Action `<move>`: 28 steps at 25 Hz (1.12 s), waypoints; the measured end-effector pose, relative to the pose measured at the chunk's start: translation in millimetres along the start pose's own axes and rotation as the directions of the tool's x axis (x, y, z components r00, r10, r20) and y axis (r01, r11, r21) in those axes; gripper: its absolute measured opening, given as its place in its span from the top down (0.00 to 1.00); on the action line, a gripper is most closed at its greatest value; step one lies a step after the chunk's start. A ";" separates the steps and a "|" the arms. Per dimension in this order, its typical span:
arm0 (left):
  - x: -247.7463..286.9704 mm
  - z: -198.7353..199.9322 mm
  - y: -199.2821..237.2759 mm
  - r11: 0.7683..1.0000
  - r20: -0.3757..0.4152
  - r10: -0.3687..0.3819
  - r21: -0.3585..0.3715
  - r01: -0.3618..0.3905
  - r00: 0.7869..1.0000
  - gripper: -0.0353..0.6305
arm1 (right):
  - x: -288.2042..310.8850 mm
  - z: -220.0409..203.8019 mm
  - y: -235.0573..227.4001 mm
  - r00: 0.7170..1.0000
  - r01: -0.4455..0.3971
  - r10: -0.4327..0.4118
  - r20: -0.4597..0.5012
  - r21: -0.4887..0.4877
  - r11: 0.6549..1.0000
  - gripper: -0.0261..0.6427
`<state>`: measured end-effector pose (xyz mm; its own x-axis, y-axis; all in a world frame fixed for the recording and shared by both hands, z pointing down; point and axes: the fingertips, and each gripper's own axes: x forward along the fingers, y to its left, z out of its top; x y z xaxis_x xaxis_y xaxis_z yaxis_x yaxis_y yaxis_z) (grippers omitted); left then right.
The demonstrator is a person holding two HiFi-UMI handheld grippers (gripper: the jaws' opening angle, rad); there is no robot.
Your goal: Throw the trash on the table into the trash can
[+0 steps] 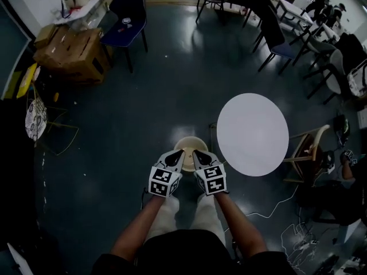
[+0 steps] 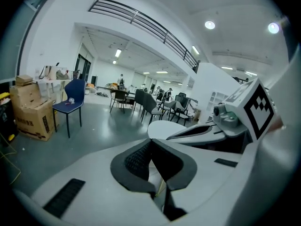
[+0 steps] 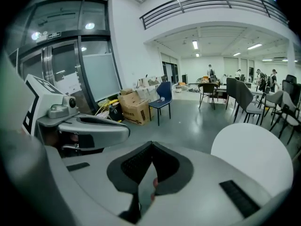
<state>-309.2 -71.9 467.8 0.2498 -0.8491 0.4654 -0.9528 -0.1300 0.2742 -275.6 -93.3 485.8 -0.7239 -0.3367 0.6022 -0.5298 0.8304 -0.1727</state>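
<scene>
A round white table stands bare, with no trash showing on its top. Just left of it a cream trash can sits on the dark floor. My left gripper and right gripper hang side by side over the can, tips pointing forward. In the left gripper view the jaws meet at the tips, shut, with nothing between them. The right gripper view shows its jaws shut too; a small reddish spot shows through the gap below the tips. The table lies to the right.
Cardboard boxes and a blue chair stand at the far left. Black chairs fill the far right. A wooden chair sits right of the table, and white cables trail over the floor near my feet.
</scene>
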 end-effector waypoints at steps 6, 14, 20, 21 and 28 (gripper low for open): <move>-49.1 58.8 -12.0 1.000 0.096 -0.021 0.018 0.020 0.995 0.92 | -31.7 62.1 32.5 0.994 -0.011 0.012 0.104 -0.005 1.000 0.93; -107.9 142.1 -8.6 0.994 0.230 -0.046 0.107 0.022 0.972 0.92 | -69.1 145.1 66.5 0.965 0.002 -0.002 0.262 0.002 1.000 0.93; -138.9 192.9 -23.3 0.979 0.327 -0.090 0.203 0.024 0.941 0.92 | -103.7 197.3 83.6 0.932 0.035 -0.021 0.363 -0.032 0.999 0.93; -144.1 199.2 -25.3 0.975 0.341 -0.102 0.219 0.026 0.935 0.92 | -108.9 205.9 85.2 0.924 0.042 -0.026 0.382 -0.033 0.999 0.93; -193.9 237.1 -21.7 0.955 0.410 -0.153 0.294 0.028 0.899 0.92 | -126.6 246.8 111.8 0.885 0.080 -0.050 0.463 -0.045 0.996 0.93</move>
<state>-377.9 -25.8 172.0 0.2997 -0.9535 0.0313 -0.9539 -0.2990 0.0276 -352.2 -67.4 197.9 -0.8185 -0.5455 0.1803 -0.5658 0.8198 -0.0886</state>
